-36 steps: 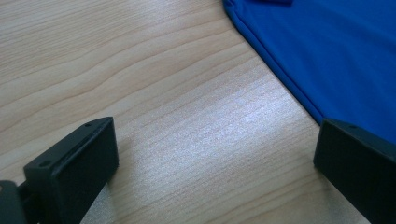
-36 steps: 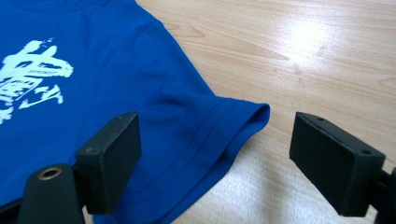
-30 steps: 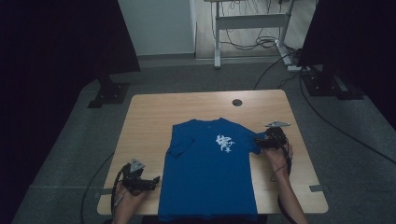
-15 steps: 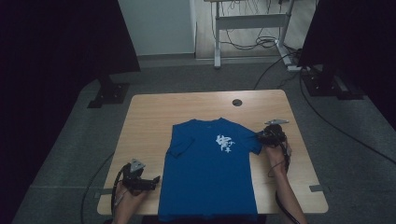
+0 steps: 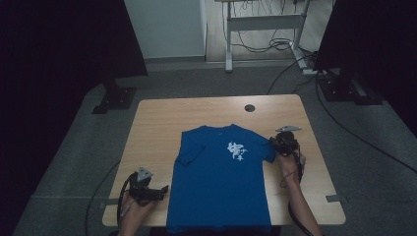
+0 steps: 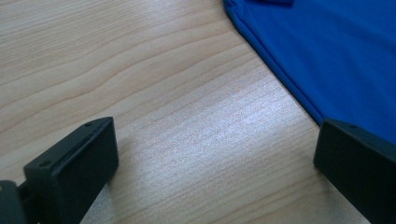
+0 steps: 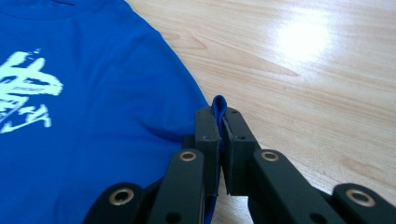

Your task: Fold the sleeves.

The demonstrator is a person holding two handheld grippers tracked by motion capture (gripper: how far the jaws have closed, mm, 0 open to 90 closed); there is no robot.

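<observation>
Resting at the left: the left gripper sits near the table's front edge, held by the person's left hand.
Left jaws: spread wide over bare wood, nothing between them; the shirt's side edge lies just beside the right-hand jaw in the left gripper view.
Middle: a blue T-shirt lies flat, white print up, hem at the near table edge.
Right: the right gripper is clamped on a fold of the shirt's sleeve edge, which pokes up between the jaws.
</observation>
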